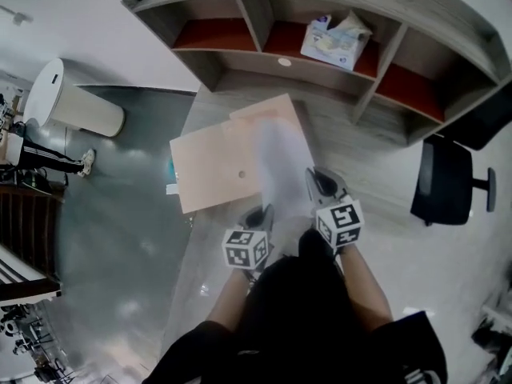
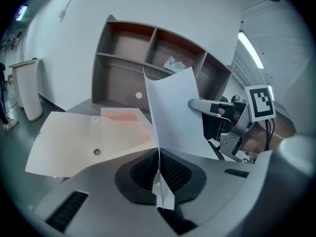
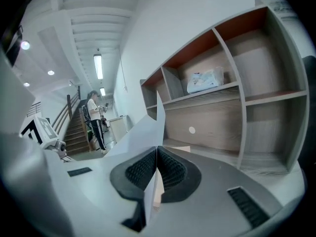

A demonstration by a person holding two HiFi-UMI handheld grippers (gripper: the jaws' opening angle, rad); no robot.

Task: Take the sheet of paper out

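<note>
Together, the left gripper and right gripper each pinch the sheet of paper upright near the beige folder

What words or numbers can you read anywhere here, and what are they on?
Nothing here reads clearly as words or numbers.
Packet on the shelf: printing, too blurred to read.
Left cube and right cube: black-and-white square patterns, no letters.
Sheet of paper: blank on the side shown.
Black shirt: white marks at the picture's edge, cut off, unreadable.
</note>
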